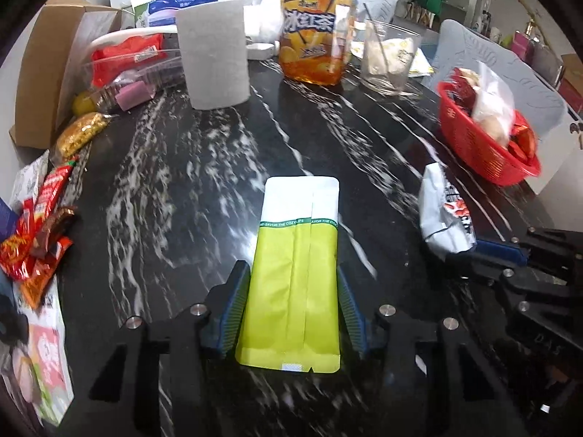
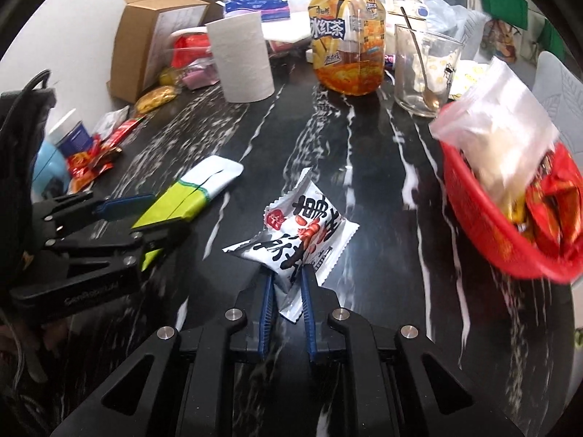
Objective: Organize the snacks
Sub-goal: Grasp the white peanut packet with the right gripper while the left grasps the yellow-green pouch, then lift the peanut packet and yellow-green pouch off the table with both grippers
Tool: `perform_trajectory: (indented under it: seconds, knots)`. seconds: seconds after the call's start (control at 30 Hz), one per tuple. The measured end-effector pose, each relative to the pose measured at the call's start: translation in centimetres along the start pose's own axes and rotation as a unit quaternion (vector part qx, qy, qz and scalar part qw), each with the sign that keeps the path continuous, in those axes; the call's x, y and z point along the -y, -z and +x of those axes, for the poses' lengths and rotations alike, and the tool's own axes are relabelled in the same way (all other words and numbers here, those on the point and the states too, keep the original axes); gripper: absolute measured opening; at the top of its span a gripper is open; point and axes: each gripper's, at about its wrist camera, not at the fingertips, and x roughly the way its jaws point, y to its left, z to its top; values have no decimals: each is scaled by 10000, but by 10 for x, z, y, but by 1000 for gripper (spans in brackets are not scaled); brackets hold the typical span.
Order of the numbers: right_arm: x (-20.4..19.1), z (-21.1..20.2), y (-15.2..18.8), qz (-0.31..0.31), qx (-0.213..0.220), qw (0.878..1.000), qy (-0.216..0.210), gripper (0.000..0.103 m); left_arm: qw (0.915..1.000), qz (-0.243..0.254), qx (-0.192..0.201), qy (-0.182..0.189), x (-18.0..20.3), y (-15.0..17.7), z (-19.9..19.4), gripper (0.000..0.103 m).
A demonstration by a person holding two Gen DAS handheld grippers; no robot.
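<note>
My left gripper (image 1: 291, 269) is shut on a green and white packet (image 1: 297, 240), its blue pads pressing on the packet's two long sides. From the right wrist view the same left gripper (image 2: 145, 215) carries that green and white packet (image 2: 193, 193) over the black marble table (image 2: 382, 189). My right gripper (image 2: 287, 273) is shut on the corner of a white snack packet (image 2: 306, 225) printed with black and red characters. That white snack packet (image 1: 442, 211) also shows at the right of the left wrist view. A red basket (image 2: 470, 200) filled with snacks stands to the right.
At the back stand a paper towel roll (image 1: 215, 54), an iced tea bottle (image 1: 315, 29) and a glass (image 2: 422, 69) with a spoon in it. A cardboard box (image 1: 51, 65), a clear container and loose snack packets (image 1: 36, 233) crowd the left side. The red basket (image 1: 470, 142) stands near the right edge.
</note>
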Motion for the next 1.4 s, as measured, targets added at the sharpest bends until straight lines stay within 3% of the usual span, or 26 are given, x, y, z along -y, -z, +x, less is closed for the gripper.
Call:
perform_trajectory:
  seconds: [0.57,0.63,0.67,0.7,0.73,0.9,1.0,1.1,1.27,1.4]
  knots:
    - [-11,-45,68,155,-134,9992,-341,15,9998,24,-172,118,39,60,-44,48]
    - [-9,-48,71,198,-126,9992,-324,20,9999,-7,-125,52,39,60,-44,48]
    - [-8,-49,72,209,-113,9992,-314,35,9999,-12,-109,15,38,59,-43,48]
    - [-7,-49,71,225,-85,9993,-290,57,10000,-13,-95,-21,37,58,-43,48]
    - [-6,-50,70,254,-51,9993,-260,63,9999,-20,-85,-51,37,58,-42,48]
    - [1,-47,60,369,97,9989,-275,65,9998,-125,-55,-112,30,51,-38,48]
    - [6,-39,48,275,104,9995,-129,75,9994,-309,-73,-121,27,43,-33,48]
    - [14,-33,40,315,129,9994,68,75,9989,-457,-104,-9,26,34,-27,48]
    - [24,-28,30,285,92,9993,-229,75,9993,-344,-98,-60,30,30,-22,48]
    - [20,-24,27,-3,9,9998,-212,75,9997,-236,-45,-109,31,32,-23,48]
